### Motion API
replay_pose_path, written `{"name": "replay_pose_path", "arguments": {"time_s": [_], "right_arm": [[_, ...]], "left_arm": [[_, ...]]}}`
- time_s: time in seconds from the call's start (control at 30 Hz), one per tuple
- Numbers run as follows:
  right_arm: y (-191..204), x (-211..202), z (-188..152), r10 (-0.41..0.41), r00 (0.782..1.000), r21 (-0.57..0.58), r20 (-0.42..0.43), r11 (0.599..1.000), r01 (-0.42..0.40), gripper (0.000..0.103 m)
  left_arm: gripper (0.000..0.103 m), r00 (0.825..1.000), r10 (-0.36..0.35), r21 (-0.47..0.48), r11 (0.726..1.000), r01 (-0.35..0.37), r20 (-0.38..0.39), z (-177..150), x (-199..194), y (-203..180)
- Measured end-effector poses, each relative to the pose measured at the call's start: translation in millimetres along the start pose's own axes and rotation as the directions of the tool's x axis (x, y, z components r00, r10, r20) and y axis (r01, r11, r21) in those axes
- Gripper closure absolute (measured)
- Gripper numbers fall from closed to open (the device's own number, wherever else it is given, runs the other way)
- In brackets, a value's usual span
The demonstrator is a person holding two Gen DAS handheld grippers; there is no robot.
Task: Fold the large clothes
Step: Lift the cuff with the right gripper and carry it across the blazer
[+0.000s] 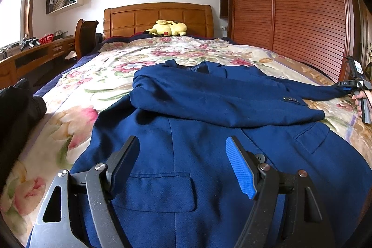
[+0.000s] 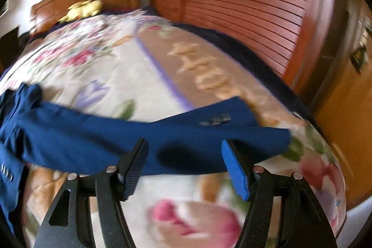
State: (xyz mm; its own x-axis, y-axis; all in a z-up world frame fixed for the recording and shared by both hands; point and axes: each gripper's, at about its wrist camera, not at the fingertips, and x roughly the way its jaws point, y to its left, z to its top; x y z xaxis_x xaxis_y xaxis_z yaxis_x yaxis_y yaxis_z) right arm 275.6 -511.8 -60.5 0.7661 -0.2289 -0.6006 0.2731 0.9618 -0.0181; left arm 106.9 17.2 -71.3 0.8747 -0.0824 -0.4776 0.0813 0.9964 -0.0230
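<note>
— Where does the fold stand?

— Start with the bed [image 1: 97,66]: its floral cover fills the middle of both views, and the blue jacket [image 1: 197,143] lies face up on it, taking the whole lower centre of my left view. One sleeve [image 1: 220,106] is already laid across the chest, cuff buttons toward the right of the frame. The other sleeve [image 2: 151,138] stretches out to the right edge of the left view and runs as a band across the middle of my right view.

— So which step are you on?

— I judge it to be the sleeves: one in, one still out.

— And your claws?

— My left claw [image 1: 182,166] is spread wide, hovering over the jacket's lower front near a pocket flap [image 1: 160,190] at bottom centre, holding nothing. My right claw [image 2: 184,169] is spread too, tips just at the near edge of the outstretched sleeve, cloth between them but not pinched. That view is blurred, so I cannot tell whether the tips touch the fabric.

— Next?

— Probably close the right claw on the sleeve near its cuff [image 2: 267,131], then carry it across the chest over the first one, keeping it flat.
</note>
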Motion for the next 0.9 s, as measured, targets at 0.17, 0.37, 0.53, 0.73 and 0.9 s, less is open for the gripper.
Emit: {"name": "replay_pose_path", "arguments": {"time_s": [0.17, 0.37, 0.53, 0.73, 0.9], "right_arm": [[-29, 13, 7, 0.006, 1.000, 0.101, -0.020, 0.995, -0.004, 0.026], [-34, 11, 12, -0.088, 0.996, 0.141, -0.020, 0.986, 0.090, 0.026], [-41, 23, 8, -0.161, 0.984, 0.184, -0.080, 0.968, 0.173, 0.026], [-43, 25, 2, -0.071, 0.992, 0.194, -0.100, 0.977, 0.090, 0.026], [-38, 29, 2, -0.050, 0.994, 0.146, -0.102, 0.987, 0.064, 0.043]], "left_arm": [[0.026, 1.000, 0.002, 0.002, 1.000, -0.002, -0.001, 0, 0, -1], [0.025, 1.000, 0.001, 0.001, 1.000, -0.001, -0.001, 0, 1, -1], [0.025, 1.000, 0.002, 0.004, 1.000, -0.002, -0.002, 0, 0, -1], [0.025, 1.000, 0.004, 0.006, 1.000, -0.004, -0.003, 0, 0, -1], [0.025, 1.000, 0.009, 0.008, 1.000, -0.009, -0.005, 1, 1, -1]]}}
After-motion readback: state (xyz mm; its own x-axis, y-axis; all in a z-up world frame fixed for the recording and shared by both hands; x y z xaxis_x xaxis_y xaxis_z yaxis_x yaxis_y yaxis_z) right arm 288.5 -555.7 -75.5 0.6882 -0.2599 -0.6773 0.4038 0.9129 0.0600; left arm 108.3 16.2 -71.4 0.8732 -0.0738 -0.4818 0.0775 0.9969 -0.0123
